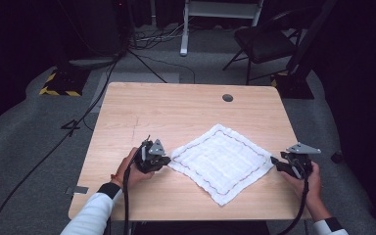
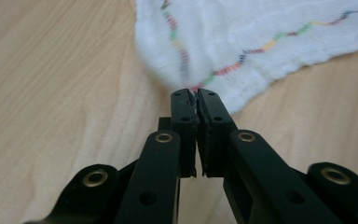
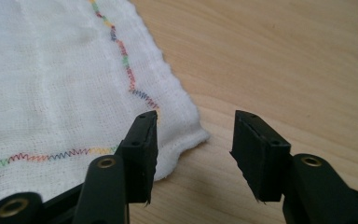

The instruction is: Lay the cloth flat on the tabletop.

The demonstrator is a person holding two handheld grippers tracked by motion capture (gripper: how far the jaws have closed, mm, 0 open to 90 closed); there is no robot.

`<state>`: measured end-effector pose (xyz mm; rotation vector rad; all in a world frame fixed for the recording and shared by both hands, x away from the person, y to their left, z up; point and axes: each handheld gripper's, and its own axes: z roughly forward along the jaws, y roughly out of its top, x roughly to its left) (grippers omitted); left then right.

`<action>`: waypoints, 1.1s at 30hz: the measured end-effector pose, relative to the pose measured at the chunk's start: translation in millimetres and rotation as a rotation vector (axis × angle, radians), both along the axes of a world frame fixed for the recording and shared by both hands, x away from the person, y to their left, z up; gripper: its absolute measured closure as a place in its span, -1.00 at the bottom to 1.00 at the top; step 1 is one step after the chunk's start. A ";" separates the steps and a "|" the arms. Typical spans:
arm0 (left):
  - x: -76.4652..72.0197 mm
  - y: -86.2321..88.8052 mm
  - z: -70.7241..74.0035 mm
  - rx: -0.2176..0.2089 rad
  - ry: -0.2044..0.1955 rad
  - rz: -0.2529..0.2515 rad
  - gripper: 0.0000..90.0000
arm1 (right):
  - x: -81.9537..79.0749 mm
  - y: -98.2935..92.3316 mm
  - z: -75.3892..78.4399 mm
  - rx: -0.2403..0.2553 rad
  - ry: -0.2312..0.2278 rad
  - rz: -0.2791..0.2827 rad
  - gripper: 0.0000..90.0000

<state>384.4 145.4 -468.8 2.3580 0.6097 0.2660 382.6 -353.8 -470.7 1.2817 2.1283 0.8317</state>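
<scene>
White quilted cloth with wavy multicolour stitched border (image 1: 219,163) lies flat on light wood surface (image 1: 176,110), turned like a diamond, w/ corners toward both hands.

Left gripper (image 1: 165,160) sits at cloth's left corner; in left gripper view its jaws are pressed together, tips pinching the corner of the cloth (image 2: 242,42) right where the coloured stitching bends. Cloth edge looks slightly lifted at the tips there.

Right gripper (image 1: 276,162) is at the cloth's right corner, held low by right hand (image 1: 311,182). In right gripper view the jaws are spread; the cloth corner (image 3: 56,93) lies flat on the surface near the left-side jaw, gap between the jaws over mostly bare wood; nothing gripped.

Beyond the surface: black chair (image 1: 264,41) on grey floor.
</scene>
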 end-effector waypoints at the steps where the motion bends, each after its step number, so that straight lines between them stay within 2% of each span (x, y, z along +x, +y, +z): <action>1: -4.1 1.6 0.8 -0.001 -0.001 -0.004 0.91 | -1.8 2.1 2.3 0.003 -0.010 0.040 0.02; 2: -7.2 3.8 1.4 -0.008 -0.001 -0.002 0.88 | -3.7 4.5 3.7 0.019 -0.013 0.075 0.02; 3: -9.5 5.3 1.4 -0.014 -0.004 0.006 0.83 | -5.4 7.9 4.7 0.014 -0.021 0.082 0.02; 5: -11.2 5.9 1.8 -0.005 -0.024 0.012 0.65 | -7.5 14.8 5.5 0.016 -0.012 0.122 0.03; 7: -8.3 3.1 3.5 -0.019 -0.037 0.022 0.46 | -8.5 20.5 4.4 0.010 0.001 0.142 0.04; 8: -4.8 -0.9 4.9 -0.040 -0.035 0.036 0.36 | -8.9 23.7 3.5 0.007 0.013 0.153 0.06; 10: 1.9 -9.5 7.4 -0.049 -0.044 0.032 0.12 | -10.0 28.5 1.7 -0.010 0.017 0.177 0.18; 13: 18.2 -34.4 12.7 -0.062 -0.056 0.007 0.00 | -10.5 35.7 -1.1 -0.030 0.012 0.194 0.27; 17: 46.4 -67.1 16.0 -0.052 -0.060 0.008 0.00 | -5.2 39.4 -9.5 -0.046 0.043 0.181 0.36; 19: 62.6 -85.3 11.4 -0.025 -0.060 0.004 0.04 | -2.0 36.6 -14.2 -0.048 0.058 0.158 0.40; 21: 72.6 -97.2 4.5 -0.011 -0.033 -0.001 0.10 | 0.8 33.0 -16.6 -0.037 0.064 0.147 0.37; 22: 76.7 -104.9 -1.5 0.018 -0.029 -0.015 0.14 | 1.9 31.9 -16.8 -0.037 0.063 0.145 0.36; 24: 79.5 -114.7 -9.9 0.085 -0.060 -0.008 0.19 | 3.9 32.3 -16.7 -0.072 0.045 0.136 0.38; 27: 82.3 -116.3 -16.1 0.086 -0.039 0.002 0.29 | 11.1 31.5 -17.2 -0.067 0.045 0.126 0.40; 29: 81.9 -112.2 -17.4 0.069 -0.029 0.000 0.38 | 15.7 32.4 -16.9 -0.082 0.042 0.125 0.42; 33: 77.6 -103.1 -17.5 0.073 -0.025 -0.015 0.63 | 29.4 34.4 -17.4 -0.108 0.023 0.114 0.44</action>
